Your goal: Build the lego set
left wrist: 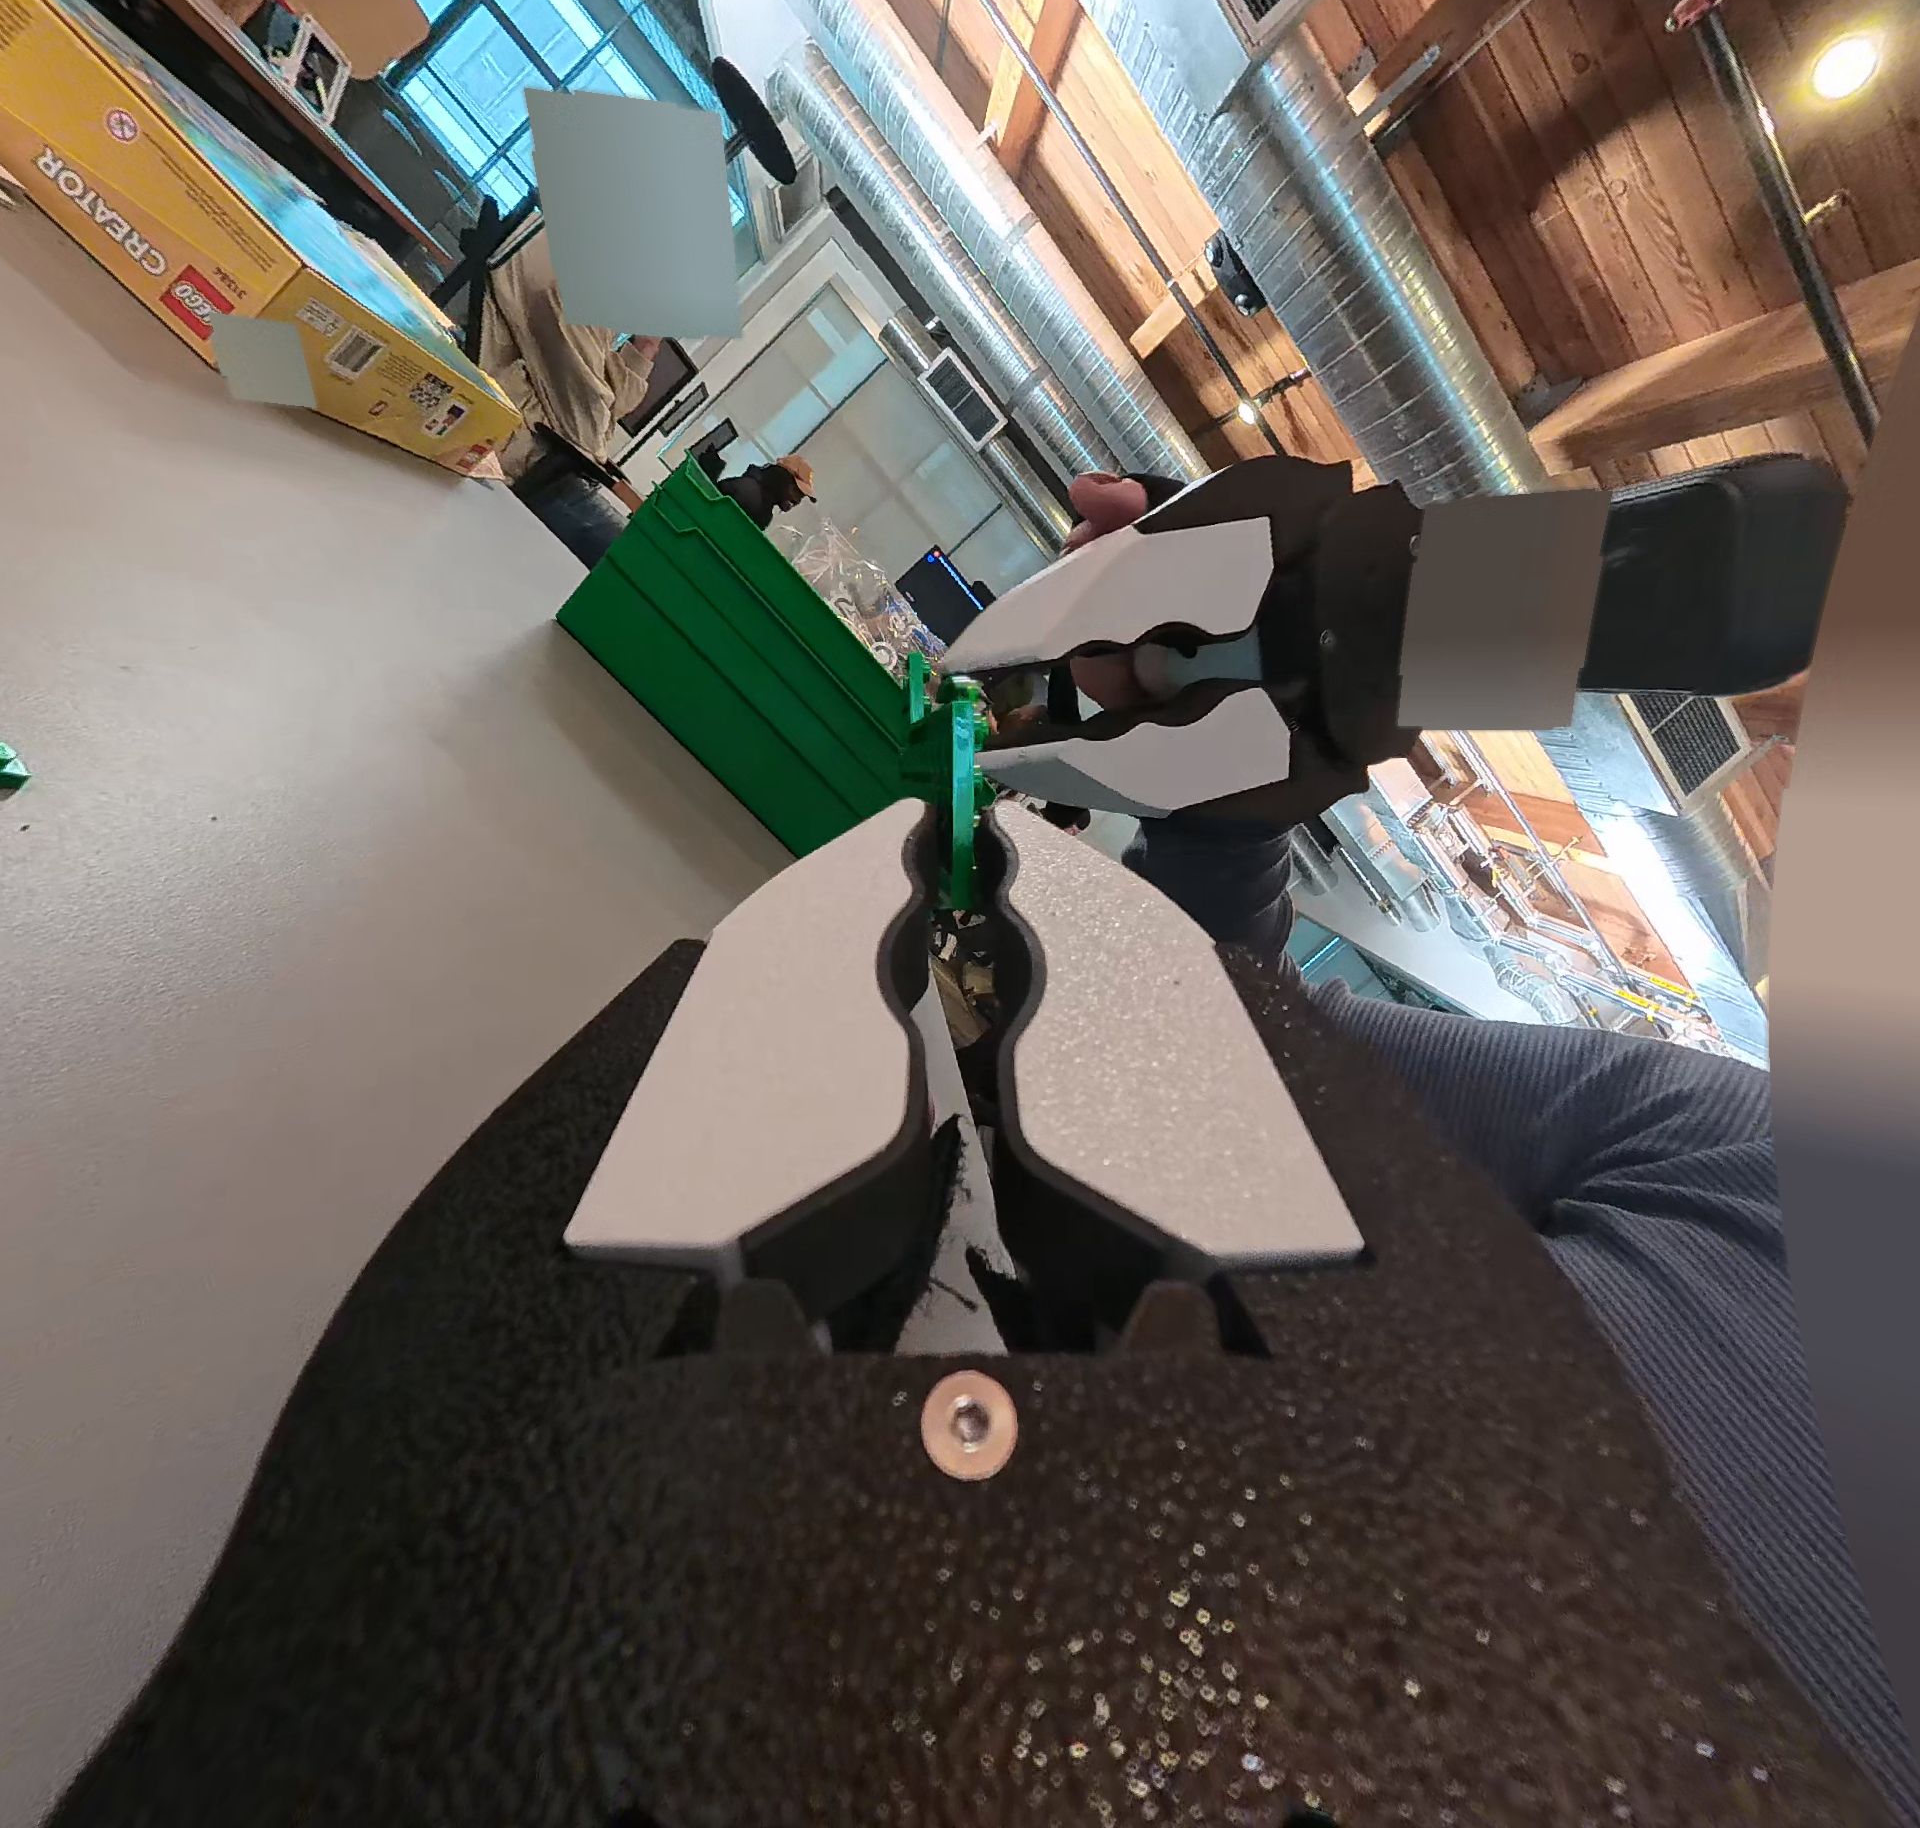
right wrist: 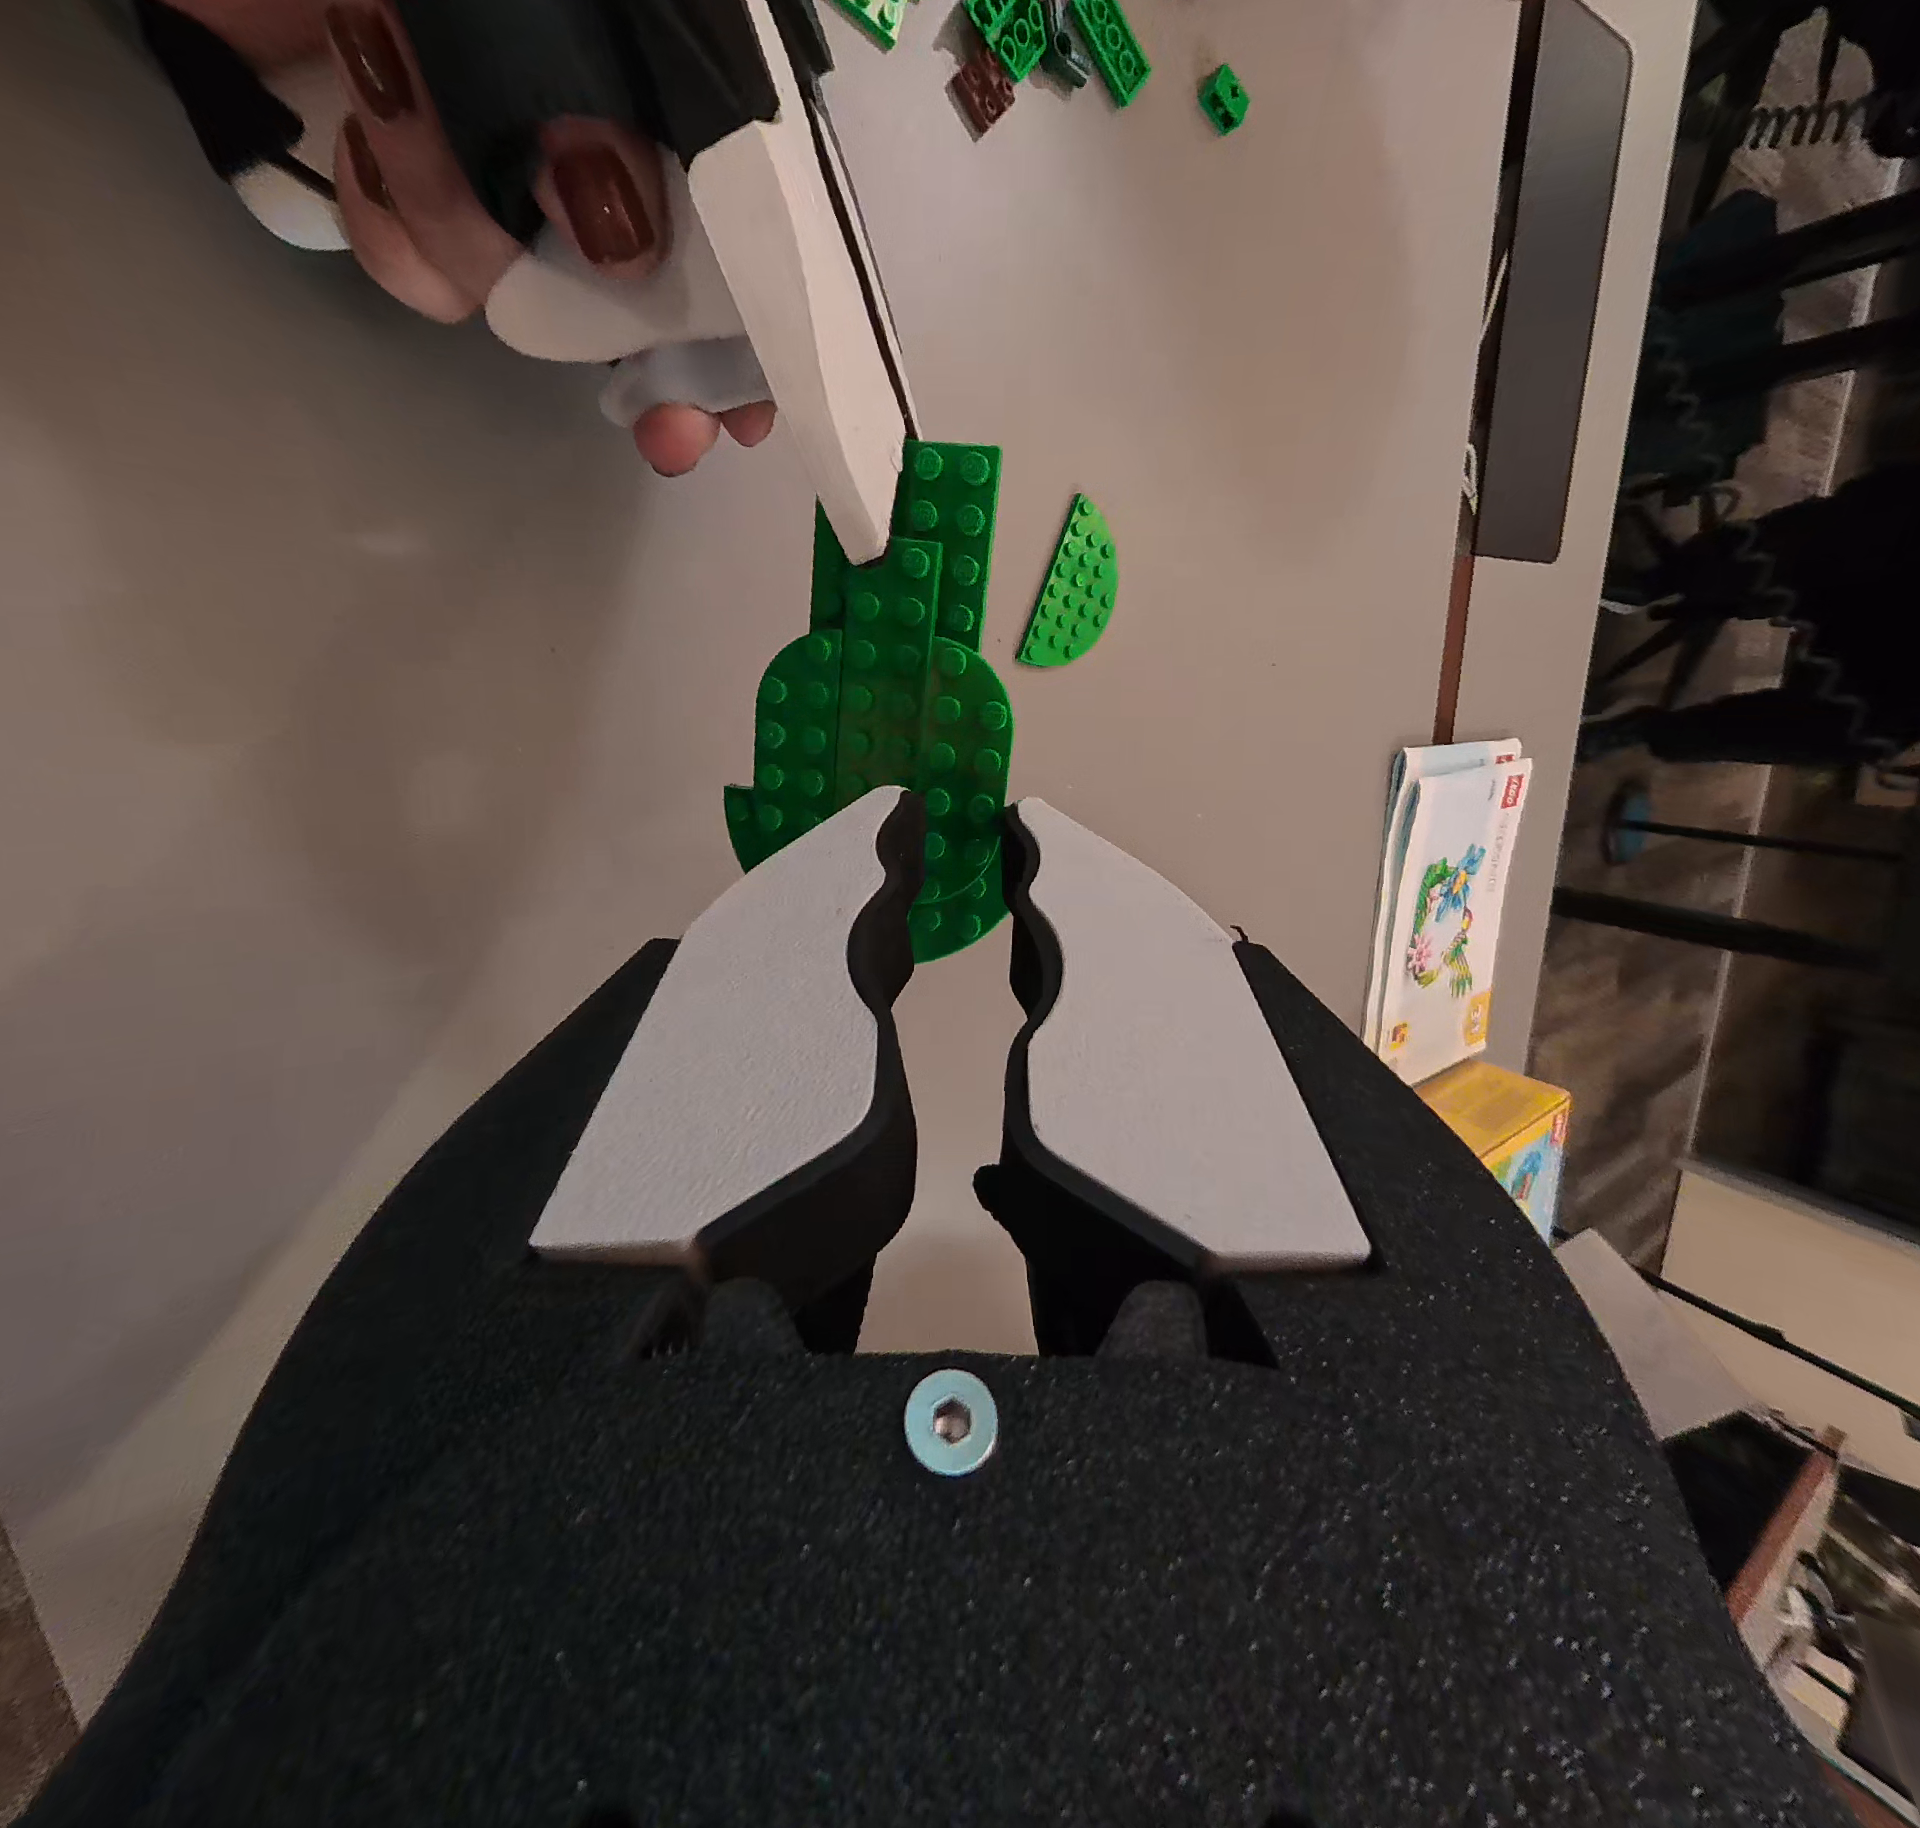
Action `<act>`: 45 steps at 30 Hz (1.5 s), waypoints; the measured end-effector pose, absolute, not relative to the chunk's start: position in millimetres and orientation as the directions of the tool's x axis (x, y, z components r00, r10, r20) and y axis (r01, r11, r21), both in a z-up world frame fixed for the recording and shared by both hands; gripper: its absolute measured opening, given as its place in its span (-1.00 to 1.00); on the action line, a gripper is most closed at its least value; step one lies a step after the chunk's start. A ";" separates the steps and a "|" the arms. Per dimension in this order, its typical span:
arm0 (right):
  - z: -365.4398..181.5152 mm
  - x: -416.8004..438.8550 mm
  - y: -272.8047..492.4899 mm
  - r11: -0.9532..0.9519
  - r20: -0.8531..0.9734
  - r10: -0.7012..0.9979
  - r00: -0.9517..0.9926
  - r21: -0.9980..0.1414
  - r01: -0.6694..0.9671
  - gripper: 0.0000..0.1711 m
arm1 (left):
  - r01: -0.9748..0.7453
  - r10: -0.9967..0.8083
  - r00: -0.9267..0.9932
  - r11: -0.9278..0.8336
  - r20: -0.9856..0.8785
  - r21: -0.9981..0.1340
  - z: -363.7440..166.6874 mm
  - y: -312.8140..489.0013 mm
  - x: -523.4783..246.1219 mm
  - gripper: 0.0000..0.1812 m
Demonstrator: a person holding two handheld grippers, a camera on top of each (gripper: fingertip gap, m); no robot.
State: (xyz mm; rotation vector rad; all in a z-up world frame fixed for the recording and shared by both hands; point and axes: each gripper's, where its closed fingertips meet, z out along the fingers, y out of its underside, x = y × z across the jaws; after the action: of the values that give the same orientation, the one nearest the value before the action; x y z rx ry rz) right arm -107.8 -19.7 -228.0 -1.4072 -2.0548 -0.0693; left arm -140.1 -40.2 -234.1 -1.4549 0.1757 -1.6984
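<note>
A green plate assembly [right wrist: 883,718] of stacked studded plates is held above the grey table [right wrist: 1195,376]. My right gripper [right wrist: 958,807] has its jaws narrowed on the assembly's near, rounded end, with the right fingertip against its edge. My left gripper [right wrist: 878,531] comes in from the upper left and is shut on the assembly's far end. In the left wrist view the assembly [left wrist: 961,770] shows edge-on, clamped between my left gripper's [left wrist: 956,822] tips. The right gripper [left wrist: 966,703] meets it from the right.
A green half-round plate [right wrist: 1070,594] lies on the table just right of the assembly. Loose green and brown pieces [right wrist: 1018,22] lie at the far end. Instruction booklets [right wrist: 1444,895] sit at the right edge. A yellow box [left wrist: 156,209] and a green bin [left wrist: 727,656] stand on the table. Tip to tip, the grippers are about 5 cm apart.
</note>
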 end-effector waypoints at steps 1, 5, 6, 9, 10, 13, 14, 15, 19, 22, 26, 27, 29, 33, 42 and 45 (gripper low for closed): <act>-228.1 -108.0 -19.5 0.424 0.528 0.819 -0.222 -0.297 0.855 -0.83 | 0.509 -0.677 0.060 -0.612 0.734 -0.606 -234.1 -40.5 -140.0 -0.93; -229.0 -107.8 -20.0 0.419 0.525 0.821 -0.224 -0.287 0.861 -0.83 | 0.508 -0.682 0.056 -0.610 0.729 -0.609 -233.3 -41.4 -139.8 -0.94; -229.5 -107.5 -19.8 0.419 0.527 0.819 -0.227 -0.280 0.864 -0.83 | 0.510 -0.681 0.056 -0.609 0.730 -0.607 -233.2 -41.2 -140.2 -0.94; -229.7 -107.2 -20.0 0.424 0.534 0.812 -0.236 -0.262 0.867 -0.83 | 0.509 -0.682 0.052 -0.611 0.730 -0.607 -233.1 -41.5 -140.0 -0.93; -229.4 -107.4 -20.4 0.425 0.536 0.810 -0.236 -0.260 0.867 -0.83 | 0.507 -0.684 0.049 -0.611 0.728 -0.608 -232.6 -42.1 -139.7 -0.94; -229.8 -107.7 -21.9 0.425 0.535 0.810 -0.239 -0.256 0.868 -0.79 | 0.504 -0.685 0.050 -0.611 0.727 -0.611 -232.9 -42.4 -139.2 -0.94; -230.0 -107.4 -21.9 0.426 0.535 0.810 -0.241 -0.253 0.869 -0.77 | 0.504 -0.685 0.050 -0.611 0.727 -0.611 -232.8 -42.5 -139.3 -0.94; -230.2 -107.1 -22.2 0.425 0.534 0.810 -0.242 -0.252 0.869 -0.76 | 0.505 -0.686 0.050 -0.610 0.726 -0.611 -232.7 -42.5 -139.4 -0.94; -225.7 -102.4 -23.2 0.413 0.515 0.828 -0.223 -0.288 0.864 -0.68 | 0.504 -0.685 0.047 -0.612 0.727 -0.609 -232.6 -42.5 -139.5 -0.94; -205.6 -98.5 -19.7 0.335 0.460 0.883 -0.095 -0.474 0.815 -0.62 | 0.501 -0.689 0.041 -0.613 0.724 -0.611 -231.9 -43.2 -139.3 -0.94; -180.2 -92.4 -10.1 0.080 0.185 0.974 0.127 -0.816 0.572 -0.52 | 0.500 -0.717 0.028 -0.594 0.696 -0.631 -227.5 -45.9 -140.2 -0.94; -182.5 -88.5 -5.8 -0.020 0.079 0.983 0.168 -0.855 0.518 -0.51 | 0.498 -0.726 0.026 -0.587 0.687 -0.639 -226.4 -46.8 -140.4 -0.94; -197.2 -82.7 -2.6 -0.202 -0.128 0.973 0.190 -0.871 0.449 -0.47 | 0.497 -0.736 0.012 -0.583 0.677 -0.643 -224.3 -48.7 -140.2 -0.94; -218.1 -86.6 -20.3 -0.463 -0.476 0.878 0.054 -0.815 0.348 -0.45 | 0.494 -0.735 -0.017 -0.596 0.678 -0.633 -223.2 -50.5 -138.7 -0.94; -210.3 -102.2 -37.1 -0.661 -0.706 0.687 -0.175 -0.706 0.253 -0.65 | 0.484 -0.735 -0.017 -0.600 0.678 -0.637 -224.0 -51.6 -136.8 -0.94; -212.0 -105.3 -40.4 -0.647 -0.700 0.689 -0.188 -0.710 0.277 -0.70 | 0.486 -0.733 -0.015 -0.600 0.680 -0.636 -224.2 -51.1 -137.2 -0.94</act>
State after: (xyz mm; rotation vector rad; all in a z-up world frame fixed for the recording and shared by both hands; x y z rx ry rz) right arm -105.3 -40.4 -212.0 -1.7712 -1.1192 1.9035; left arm -137.2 -51.1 -224.2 -1.3759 0.2790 -1.7526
